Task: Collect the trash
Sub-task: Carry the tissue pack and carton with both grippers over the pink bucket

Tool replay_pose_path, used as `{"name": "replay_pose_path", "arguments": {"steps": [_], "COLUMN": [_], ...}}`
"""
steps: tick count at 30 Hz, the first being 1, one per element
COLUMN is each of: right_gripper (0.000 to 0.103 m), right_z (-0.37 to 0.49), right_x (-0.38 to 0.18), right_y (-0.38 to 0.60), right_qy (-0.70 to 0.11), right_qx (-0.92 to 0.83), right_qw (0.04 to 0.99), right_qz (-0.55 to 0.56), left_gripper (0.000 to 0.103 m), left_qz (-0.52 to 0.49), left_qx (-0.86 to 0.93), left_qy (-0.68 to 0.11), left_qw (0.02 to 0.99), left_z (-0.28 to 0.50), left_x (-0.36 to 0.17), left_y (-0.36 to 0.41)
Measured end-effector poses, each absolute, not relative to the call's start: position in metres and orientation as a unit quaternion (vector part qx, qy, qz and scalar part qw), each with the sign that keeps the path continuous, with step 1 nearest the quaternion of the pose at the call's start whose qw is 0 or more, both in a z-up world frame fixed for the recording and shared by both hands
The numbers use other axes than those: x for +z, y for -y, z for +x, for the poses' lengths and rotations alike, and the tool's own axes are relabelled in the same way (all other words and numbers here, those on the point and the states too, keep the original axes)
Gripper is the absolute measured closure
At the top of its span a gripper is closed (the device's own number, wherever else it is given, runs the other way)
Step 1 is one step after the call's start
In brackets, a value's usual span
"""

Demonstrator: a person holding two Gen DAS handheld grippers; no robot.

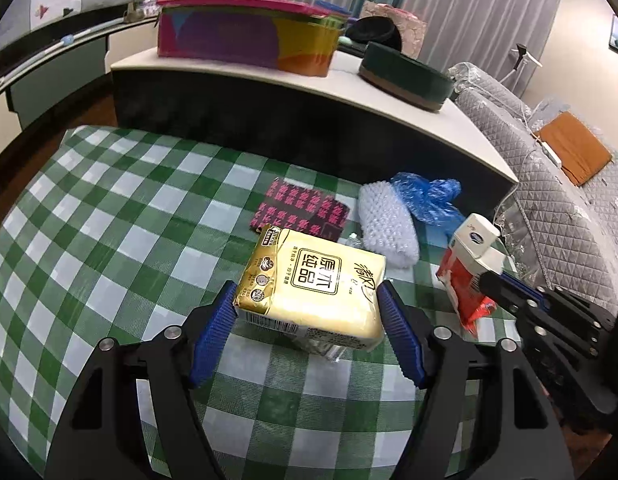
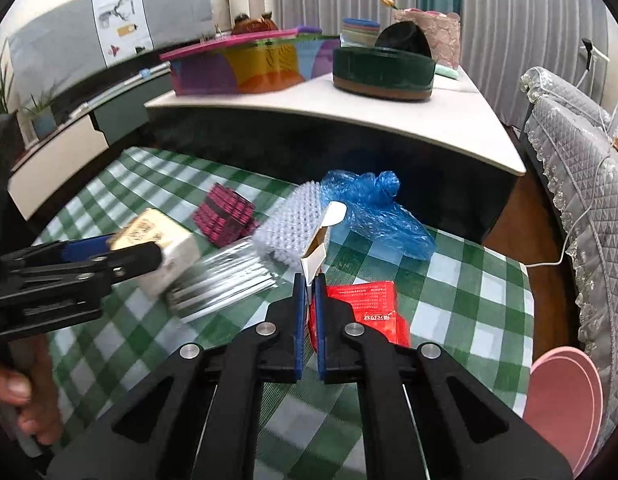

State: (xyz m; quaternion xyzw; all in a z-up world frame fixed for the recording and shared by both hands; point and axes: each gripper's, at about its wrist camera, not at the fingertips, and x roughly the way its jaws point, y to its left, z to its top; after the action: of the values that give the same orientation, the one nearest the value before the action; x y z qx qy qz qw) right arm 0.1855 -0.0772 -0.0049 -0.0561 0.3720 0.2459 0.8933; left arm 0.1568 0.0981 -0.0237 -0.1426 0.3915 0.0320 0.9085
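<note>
My left gripper [image 1: 307,294] is shut on a yellow tissue pack [image 1: 313,280] and holds it above the green checked tablecloth [image 1: 109,220]. It also shows at the left of the right wrist view [image 2: 149,256], holding the pack [image 2: 157,240]. My right gripper [image 2: 309,284] is shut on a small white carton [image 2: 321,240], which also shows in the left wrist view [image 1: 475,244]. A red wrapper [image 2: 365,308] lies under it. A blue plastic bag [image 2: 373,208], white bubble wrap [image 2: 293,224], a pink-patterned black packet [image 2: 225,216] and clear crinkled plastic [image 2: 225,280] lie on the cloth.
A white-topped low table [image 2: 449,120] behind carries a multicoloured box [image 2: 245,64] and a round green tin [image 2: 383,74]. A grey quilted sofa [image 2: 581,184] stands at the right. A pink round object [image 2: 565,400] is at the lower right.
</note>
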Motion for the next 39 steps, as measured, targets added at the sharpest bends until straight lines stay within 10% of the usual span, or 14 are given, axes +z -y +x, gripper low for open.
{"name": "replay_pose_path", "arguments": {"steps": [39], "right_gripper": [0.098], "right_z": [0.093], "right_x": [0.059], "right_y": [0.219], "right_qy": [-0.306], "right_qx": [0.162], "right_qw": [0.938], "right_qz": [0.023], "left_gripper": [0.035], "left_qz": [-0.075], "left_qx": [-0.027], "left_qy": [-0.309], "left_qw": [0.948], "left_z": [0.077], "left_x": [0.002], "left_y": [0.009]}}
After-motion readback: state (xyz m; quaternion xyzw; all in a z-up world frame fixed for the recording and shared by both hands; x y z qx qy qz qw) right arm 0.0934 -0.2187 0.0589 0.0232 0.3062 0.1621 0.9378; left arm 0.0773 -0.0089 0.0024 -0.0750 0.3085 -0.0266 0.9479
